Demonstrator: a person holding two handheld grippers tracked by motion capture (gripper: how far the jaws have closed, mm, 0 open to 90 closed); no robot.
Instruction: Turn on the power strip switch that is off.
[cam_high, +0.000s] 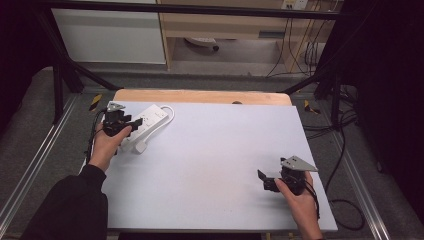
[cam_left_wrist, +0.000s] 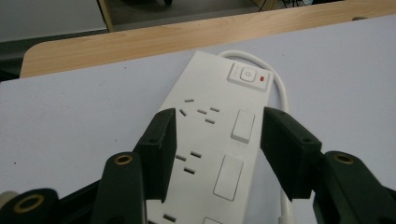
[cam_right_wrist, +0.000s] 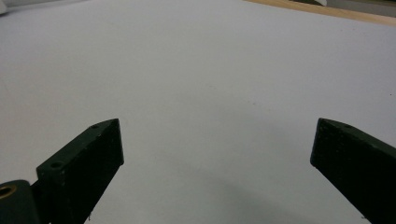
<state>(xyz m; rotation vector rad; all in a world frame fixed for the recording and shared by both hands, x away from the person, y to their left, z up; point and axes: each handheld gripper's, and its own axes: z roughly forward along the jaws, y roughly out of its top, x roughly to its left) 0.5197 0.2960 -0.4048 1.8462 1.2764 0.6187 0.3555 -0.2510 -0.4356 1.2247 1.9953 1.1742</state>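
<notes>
A white power strip (cam_high: 147, 120) lies at the table's far left, with its switch and red lamp (cam_left_wrist: 248, 76) at the far end. My left gripper (cam_high: 131, 125) is at the strip's near part. In the left gripper view, the left gripper (cam_left_wrist: 217, 128) has its jaws against the two long sides of the power strip (cam_left_wrist: 210, 140), closed to its width. My right gripper (cam_high: 263, 181) rests low at the near right, over bare table. Seen in the right gripper view, the right gripper (cam_right_wrist: 217, 140) is wide open with nothing between its jaws.
The strip's white cable (cam_left_wrist: 281, 91) loops round its far end and runs down its right side to a white plug (cam_high: 141, 148). A pale grey mat (cam_high: 215, 160) covers the table, with a wooden strip (cam_high: 200, 96) along the far edge. Black frame legs stand beyond both far corners.
</notes>
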